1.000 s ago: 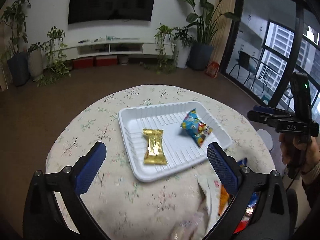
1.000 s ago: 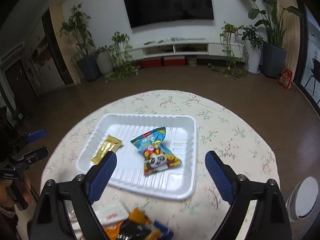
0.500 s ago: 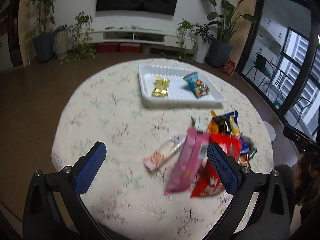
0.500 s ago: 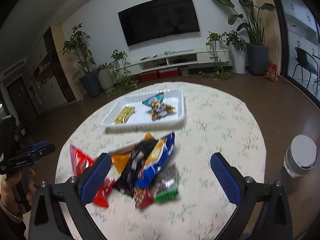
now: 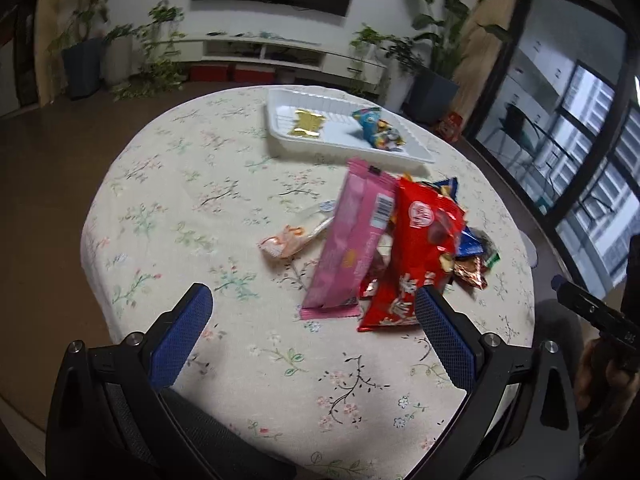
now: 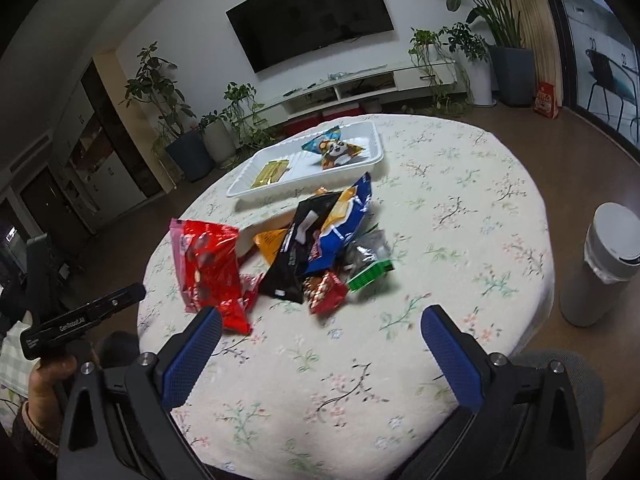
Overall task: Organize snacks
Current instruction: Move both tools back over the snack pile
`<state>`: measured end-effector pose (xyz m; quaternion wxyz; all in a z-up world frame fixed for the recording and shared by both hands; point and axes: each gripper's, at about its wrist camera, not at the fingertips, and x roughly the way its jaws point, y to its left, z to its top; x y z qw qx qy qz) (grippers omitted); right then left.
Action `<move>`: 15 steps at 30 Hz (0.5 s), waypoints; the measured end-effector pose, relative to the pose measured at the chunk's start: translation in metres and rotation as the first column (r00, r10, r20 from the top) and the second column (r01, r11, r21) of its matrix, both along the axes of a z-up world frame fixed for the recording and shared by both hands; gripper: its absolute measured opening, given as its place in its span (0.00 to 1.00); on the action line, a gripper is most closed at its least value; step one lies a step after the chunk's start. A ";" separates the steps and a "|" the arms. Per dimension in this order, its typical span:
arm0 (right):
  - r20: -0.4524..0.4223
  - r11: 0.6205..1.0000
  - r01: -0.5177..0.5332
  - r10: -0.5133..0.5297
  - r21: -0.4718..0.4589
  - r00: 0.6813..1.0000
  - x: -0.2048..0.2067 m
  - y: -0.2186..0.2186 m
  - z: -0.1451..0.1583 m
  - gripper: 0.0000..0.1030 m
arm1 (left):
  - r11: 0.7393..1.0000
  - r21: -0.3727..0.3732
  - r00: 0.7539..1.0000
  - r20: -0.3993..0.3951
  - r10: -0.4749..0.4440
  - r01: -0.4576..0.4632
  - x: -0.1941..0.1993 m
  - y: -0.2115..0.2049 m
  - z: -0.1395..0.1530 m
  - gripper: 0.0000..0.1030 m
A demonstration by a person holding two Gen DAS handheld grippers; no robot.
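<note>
Two snacks in white tray [image 5: 280, 130], gold bar [image 5: 307, 123], blue panda packet [image 5: 378, 130]

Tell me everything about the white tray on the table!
The white tray is a shallow rectangle with ribbed walls and floor, thin plastic by its look. It sits flat on the far part of the flowery tablecloth, behind the snack pile. Inside lie a gold wrapper and a panda packet, apart.

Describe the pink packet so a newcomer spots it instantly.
On the round floral tablecloth, a heap of snacks lies nearer the camera than the white tray. The long pink packet leans on the heap's left edge, beside the red bag: the only pink wrapper, barcode showing.
</note>
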<state>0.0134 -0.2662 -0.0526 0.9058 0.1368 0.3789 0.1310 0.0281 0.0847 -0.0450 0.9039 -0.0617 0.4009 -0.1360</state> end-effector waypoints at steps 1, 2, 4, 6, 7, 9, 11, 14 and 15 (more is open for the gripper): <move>0.001 1.000 -0.001 0.001 -0.001 1.000 -0.001 0.003 0.001 0.99 | 1.000 0.015 1.000 0.005 -0.011 0.010 0.001 -0.003 0.002 0.99; 0.001 1.000 -0.004 0.004 -0.005 1.000 -0.001 0.007 0.002 0.98 | 0.999 0.028 1.000 0.011 -0.025 0.025 0.003 -0.007 0.002 0.99; 0.006 1.000 -0.011 0.011 -0.005 1.000 -0.001 0.012 0.003 0.96 | 0.998 0.037 0.999 0.012 -0.052 0.051 0.008 -0.012 0.003 0.99; 0.005 1.000 -0.007 0.007 -0.011 1.000 0.000 0.018 0.005 0.94 | 0.996 0.066 0.997 0.021 -0.069 0.067 0.014 -0.016 0.004 0.99; 0.002 1.000 -0.015 0.015 -0.017 1.000 0.003 0.022 0.006 0.93 | 0.994 0.082 0.997 0.023 -0.073 0.071 0.017 -0.018 0.004 0.99; 0.003 0.999 -0.026 0.026 -0.029 1.000 0.006 0.029 0.007 0.89 | 0.992 0.100 0.996 0.026 -0.084 0.081 0.025 -0.019 0.005 0.98; 0.005 0.999 -0.036 0.036 -0.039 0.999 0.009 0.036 0.008 0.88 | 0.989 0.112 0.994 0.034 -0.100 0.095 0.033 -0.021 0.008 0.97; 0.005 0.997 -0.064 0.065 -0.048 0.998 0.014 0.048 0.009 0.85 | 0.980 0.148 0.990 0.027 -0.138 0.133 0.047 -0.029 0.008 0.89; 0.004 0.996 -0.071 0.071 -0.054 0.997 0.017 0.053 0.009 0.85 | 0.976 0.160 0.988 0.019 -0.151 0.146 0.051 -0.033 0.006 0.79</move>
